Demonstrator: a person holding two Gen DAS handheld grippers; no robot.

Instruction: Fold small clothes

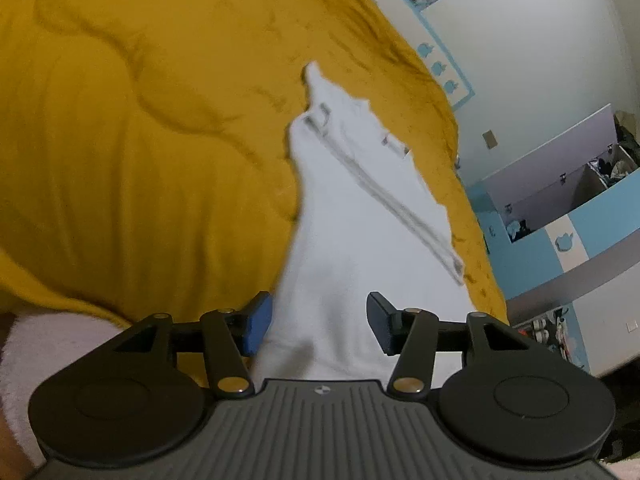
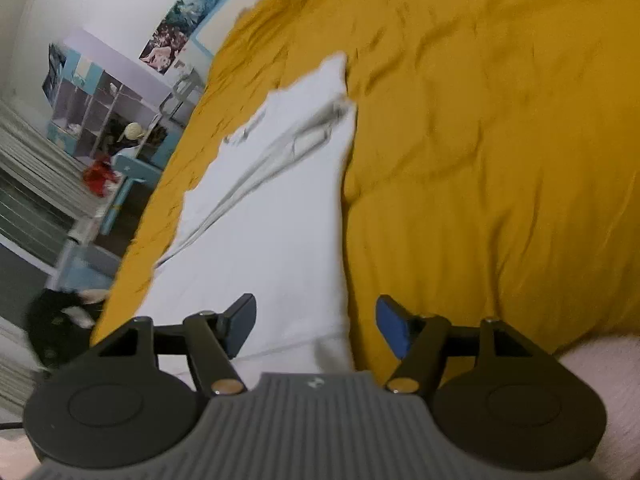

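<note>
the garment [image 1: 360, 216] is plain white with grey seam lines running along it, and it lies on a mustard-yellow bedspread [image 1: 140, 140]. the left gripper [image 1: 318, 322] is black with a grey ribbed body, one of its fingers [image 1: 256, 326] padded blue; the wall [image 1: 532, 40] is white with pale blue trim.

Bare yellow bedspread [image 1: 140, 140] around white garment [image 1: 352, 220]
</note>
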